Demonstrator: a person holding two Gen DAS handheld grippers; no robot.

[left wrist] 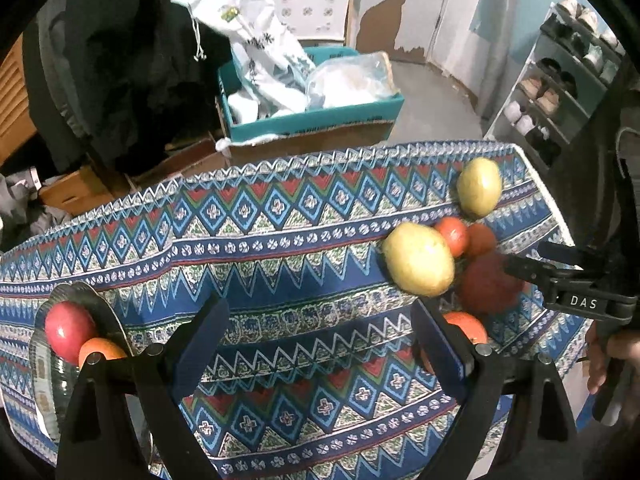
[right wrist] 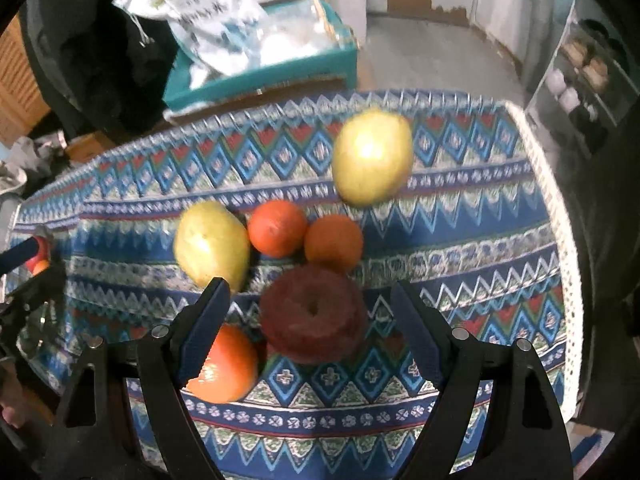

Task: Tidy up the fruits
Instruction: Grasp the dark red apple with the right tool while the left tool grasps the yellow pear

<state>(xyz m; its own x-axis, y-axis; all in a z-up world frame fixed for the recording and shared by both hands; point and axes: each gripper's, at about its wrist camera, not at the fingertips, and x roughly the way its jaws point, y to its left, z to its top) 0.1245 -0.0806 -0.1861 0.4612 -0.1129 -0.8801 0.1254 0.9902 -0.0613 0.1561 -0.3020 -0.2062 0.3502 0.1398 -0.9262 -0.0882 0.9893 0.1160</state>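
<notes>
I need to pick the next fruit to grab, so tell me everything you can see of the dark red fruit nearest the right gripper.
The dark red fruit is round and squat, matte and blurred, with a dimple facing the camera. It rests on the patterned tablecloth, between the spread fingers of the open right gripper, ungripped. An orange sits just behind it and a larger orange to its left; contact is unclear.

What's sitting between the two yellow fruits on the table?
Nothing directly: only patterned tablecloth lies between the nearer yellow fruit and the farther one. The right wrist view shows this; two orange fruits sit just beside that stretch.
</notes>
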